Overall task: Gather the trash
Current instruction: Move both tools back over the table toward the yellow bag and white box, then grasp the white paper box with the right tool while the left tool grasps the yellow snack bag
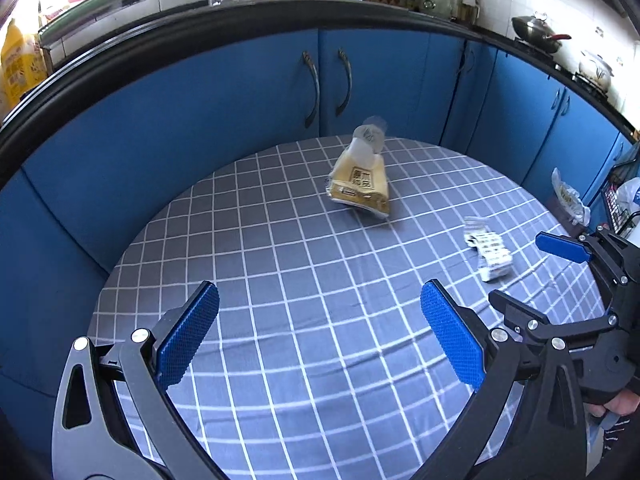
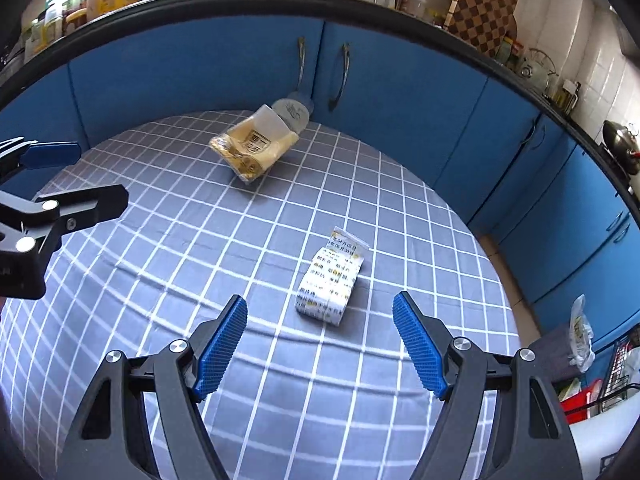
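Table (image 1: 280,280): round top under a grey checked cloth is filling both views.
Left gripper (image 1: 320,334): jaws are standing wide open above the cloth, holding nothing.
Right gripper (image 2: 320,346): jaws are also standing wide open and empty; the white printed packet (image 2: 330,282) is lying just beyond the fingertips.
Yellow wrapper (image 1: 360,184): it is lying near the far edge, touching a pale crumpled piece (image 1: 370,136) that is too blurred to name, maybe a cup.
Basket (image 2: 618,364): dark wire frame at the right is being cut off by the picture edge.
Background: blue cabinets (image 1: 240,92) are standing behind the table.
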The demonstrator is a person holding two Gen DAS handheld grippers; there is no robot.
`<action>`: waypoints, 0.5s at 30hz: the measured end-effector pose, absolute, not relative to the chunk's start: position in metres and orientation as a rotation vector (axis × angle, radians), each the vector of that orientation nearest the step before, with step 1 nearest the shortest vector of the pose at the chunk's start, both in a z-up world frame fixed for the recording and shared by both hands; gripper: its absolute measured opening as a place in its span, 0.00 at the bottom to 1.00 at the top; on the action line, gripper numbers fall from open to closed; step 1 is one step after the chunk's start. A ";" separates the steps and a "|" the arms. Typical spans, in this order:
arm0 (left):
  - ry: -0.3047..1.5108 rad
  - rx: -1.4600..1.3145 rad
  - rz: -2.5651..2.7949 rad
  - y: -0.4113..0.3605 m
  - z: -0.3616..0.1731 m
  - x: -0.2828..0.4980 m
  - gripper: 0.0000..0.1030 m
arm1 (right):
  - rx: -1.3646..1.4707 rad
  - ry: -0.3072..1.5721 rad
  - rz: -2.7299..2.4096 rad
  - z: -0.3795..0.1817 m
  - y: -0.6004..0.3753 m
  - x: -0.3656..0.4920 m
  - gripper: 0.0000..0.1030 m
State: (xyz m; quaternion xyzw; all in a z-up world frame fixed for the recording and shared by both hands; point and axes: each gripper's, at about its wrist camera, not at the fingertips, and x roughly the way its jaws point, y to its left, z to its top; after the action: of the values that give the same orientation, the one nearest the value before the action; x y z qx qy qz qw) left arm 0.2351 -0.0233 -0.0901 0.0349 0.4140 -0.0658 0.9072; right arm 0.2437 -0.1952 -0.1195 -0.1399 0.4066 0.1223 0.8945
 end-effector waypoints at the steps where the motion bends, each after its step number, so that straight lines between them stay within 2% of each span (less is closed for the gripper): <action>1: 0.857 0.076 -0.137 -0.023 -0.092 0.238 0.97 | -0.290 0.845 0.252 -0.122 -0.195 0.247 0.71; 15: 0.861 0.093 -0.169 -0.034 -0.102 0.261 0.97 | -0.304 0.837 0.224 -0.131 -0.196 0.263 0.70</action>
State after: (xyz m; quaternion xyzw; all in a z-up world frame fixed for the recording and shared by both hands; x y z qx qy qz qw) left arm 0.2612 -0.0341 -0.1021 0.0450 0.4165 -0.0817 0.9044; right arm 0.2632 -0.1958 -0.1308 -0.1465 0.4038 0.1083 0.8965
